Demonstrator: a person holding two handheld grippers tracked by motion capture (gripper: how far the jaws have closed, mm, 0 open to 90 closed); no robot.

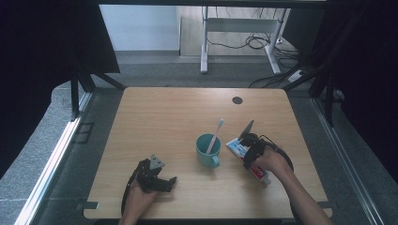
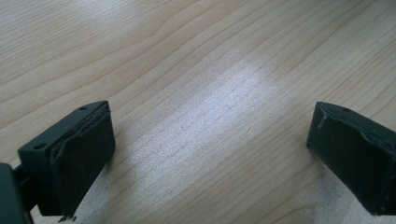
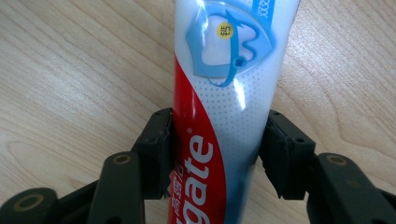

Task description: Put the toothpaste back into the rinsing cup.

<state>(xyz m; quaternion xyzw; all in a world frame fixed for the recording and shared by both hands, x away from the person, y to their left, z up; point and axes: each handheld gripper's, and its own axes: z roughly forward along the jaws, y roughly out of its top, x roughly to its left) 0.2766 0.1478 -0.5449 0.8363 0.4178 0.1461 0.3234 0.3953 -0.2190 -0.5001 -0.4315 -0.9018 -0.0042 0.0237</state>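
Wooden table (image 1: pixel 155 117), bare grain under the left gripper (image 1: pixel 157 180), whose jaws stand wide apart with nothing between them. Teal mug (image 1: pixel 208 151) with a white toothbrush (image 1: pixel 216 133) standing in it sits just left of the right gripper (image 1: pixel 248 147). Colgate toothpaste tube (image 3: pixel 224 93) lies flat on the table between the right gripper's jaws, both pads (image 3: pixel 159 149) pressing its sides.

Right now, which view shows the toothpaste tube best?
The right gripper view: the toothpaste tube runs up the frame with its red and white print legible, both black jaws against its sides. The high view shows it small, lying on the table beside the teal cup, partly under the right gripper.
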